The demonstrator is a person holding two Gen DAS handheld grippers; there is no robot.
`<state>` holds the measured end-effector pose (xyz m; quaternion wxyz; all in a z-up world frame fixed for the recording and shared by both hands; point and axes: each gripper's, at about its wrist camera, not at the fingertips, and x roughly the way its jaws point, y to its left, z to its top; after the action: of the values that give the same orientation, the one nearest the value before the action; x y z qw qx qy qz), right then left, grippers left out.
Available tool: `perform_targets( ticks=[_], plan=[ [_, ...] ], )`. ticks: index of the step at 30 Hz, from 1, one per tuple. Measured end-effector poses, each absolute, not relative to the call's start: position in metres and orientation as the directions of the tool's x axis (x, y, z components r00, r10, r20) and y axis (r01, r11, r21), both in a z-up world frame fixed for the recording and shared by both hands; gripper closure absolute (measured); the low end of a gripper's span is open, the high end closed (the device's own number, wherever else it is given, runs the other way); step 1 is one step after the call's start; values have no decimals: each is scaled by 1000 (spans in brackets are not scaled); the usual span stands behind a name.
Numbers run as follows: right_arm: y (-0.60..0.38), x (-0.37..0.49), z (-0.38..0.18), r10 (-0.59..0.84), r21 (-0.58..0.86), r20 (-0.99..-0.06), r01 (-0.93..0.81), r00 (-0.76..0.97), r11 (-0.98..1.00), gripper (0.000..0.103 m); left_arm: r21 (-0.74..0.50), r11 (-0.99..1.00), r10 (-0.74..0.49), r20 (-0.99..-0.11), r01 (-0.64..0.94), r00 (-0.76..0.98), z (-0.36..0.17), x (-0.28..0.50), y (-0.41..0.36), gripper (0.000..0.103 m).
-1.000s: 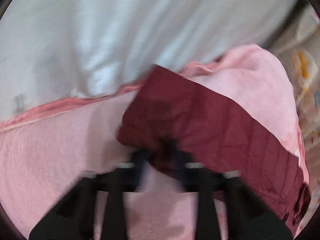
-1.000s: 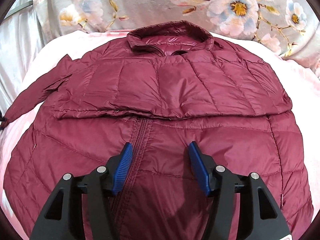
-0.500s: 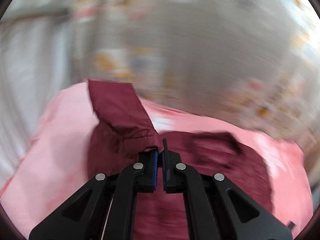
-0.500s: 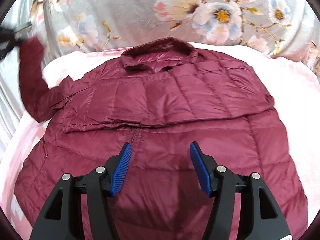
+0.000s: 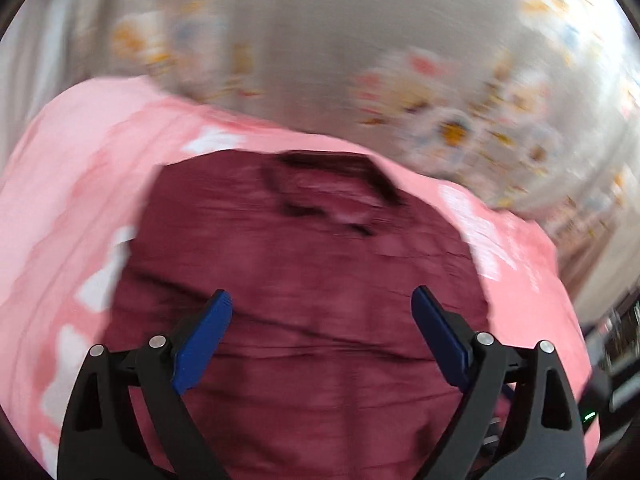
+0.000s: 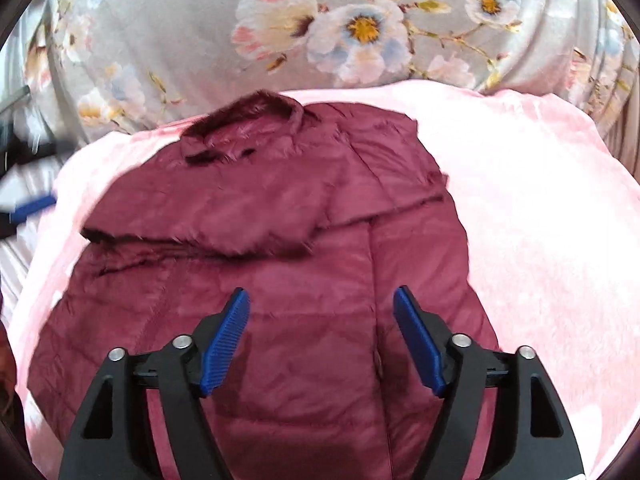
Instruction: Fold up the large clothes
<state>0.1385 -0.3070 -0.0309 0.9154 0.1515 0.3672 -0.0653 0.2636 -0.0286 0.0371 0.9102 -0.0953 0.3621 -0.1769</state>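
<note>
A dark red quilted jacket [image 6: 256, 240] lies flat on a pink blanket [image 6: 540, 220], collar [image 6: 244, 116] at the far end, both sleeves folded across its chest. It also shows, blurred, in the left wrist view [image 5: 312, 264]. My right gripper [image 6: 322, 320] is open and empty above the jacket's lower front. My left gripper [image 5: 322, 320] is open and empty above the jacket's lower part. A blue fingertip [image 6: 32, 208] of the left gripper shows at the left edge of the right wrist view.
A grey floral cover [image 6: 352, 28] rises behind the blanket. It is blurred in the left wrist view [image 5: 440, 92]. Pale striped bedding [image 6: 16, 248] lies at the left. Bare pink blanket [image 5: 68, 208] lies left and right of the jacket.
My left gripper carried the sleeve over onto the jacket, then opened and let it go. The sleeve now lies folded across the chest. My right gripper stayed open and shifted right.
</note>
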Motion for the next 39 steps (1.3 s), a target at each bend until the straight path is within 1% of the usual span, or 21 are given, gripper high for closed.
perform_targets(
  ticks=[2, 4, 8, 10, 11, 12, 13, 14, 16, 19, 20, 21, 22, 24, 26, 28, 30, 35, 37, 39],
  plan=[
    [-307, 155, -30, 39, 268, -693, 207, 720, 941, 28, -293, 941, -327, -653, 170, 683, 31, 274, 4, 14],
    [-309, 172, -32, 62, 287, -700, 200, 711, 937, 28, -280, 958, -248, -699, 61, 671, 20, 294, 36, 16],
    [-326, 204, -42, 22, 298, -733, 291, 680, 909, 28, -299, 953, -198, -729, -45, 656, 6, 315, 73, 20],
    [-337, 217, -54, 44, 335, -753, 325, 656, 885, 28, -303, 951, -186, -736, -70, 651, 1, 326, 81, 21],
    [-340, 227, -63, 75, 355, -768, 326, 636, 876, 33, -307, 948, -186, -739, -78, 647, -1, 332, 84, 21],
    [-340, 237, -68, 104, 362, -780, 309, 618, 880, 44, -314, 946, -191, -744, -83, 640, -2, 339, 83, 25],
    [-340, 245, -68, 105, 347, -792, 301, 602, 888, 74, -319, 944, -196, -749, -85, 633, -3, 345, 81, 28],
    [-341, 249, -61, 105, 349, -781, 290, 616, 891, 87, -324, 943, -205, -750, -80, 628, -4, 350, 77, 28],
    [-344, 250, -31, 103, 368, -720, 252, 686, 895, 97, -322, 944, -209, -751, -70, 627, -3, 361, 69, 31],
    [-343, 244, 11, 50, 322, -625, 199, 779, 926, 99, -300, 953, -205, -744, -43, 636, 0, 373, 52, 31],
    [-339, 243, 20, -2, 260, -605, 199, 796, 945, 99, -277, 960, -191, -747, -37, 637, -3, 378, 44, 31],
    [-338, 245, 21, -49, 201, -606, 211, 794, 957, 100, -255, 966, -176, -754, -35, 632, -6, 381, 39, 31],
    [-340, 249, 17, -76, 168, -615, 224, 785, 960, 100, -214, 976, -144, -770, -39, 622, -14, 386, 31, 35],
    [-346, 260, -13, -99, 135, -669, 251, 736, 958, 100, -153, 987, -96, -806, -48, 584, -35, 394, 23, 42],
    [-353, 267, -44, -80, 137, -725, 257, 685, 957, 100, -143, 988, -86, -828, -61, 554, -54, 397, 24, 41],
    [-354, 272, -72, -56, 144, -765, 254, 641, 956, 100, -133, 989, -75, -829, -65, 554, -64, 396, 26, 41],
    [-354, 271, -90, -36, 160, -779, 254, 626, 954, 100, -110, 992, -61, -822, -54, 566, -66, 393, 25, 41],
    [-344, 270, -94, -54, 125, -791, 247, 609, 961, 98, -51, 998, -17, -818, -43, 575, -69, 390, 17, 41],
    [-347, 263, -84, -48, 135, -798, 256, 601, 957, 95, -46, 998, -13, -824, -44, 566, -66, 390, 18, 41],
    [-353, 256, -66, -64, 149, -776, 281, 628, 948, 93, -57, 997, -20, -828, -48, 561, -53, 385, 23, 43]
  ],
)
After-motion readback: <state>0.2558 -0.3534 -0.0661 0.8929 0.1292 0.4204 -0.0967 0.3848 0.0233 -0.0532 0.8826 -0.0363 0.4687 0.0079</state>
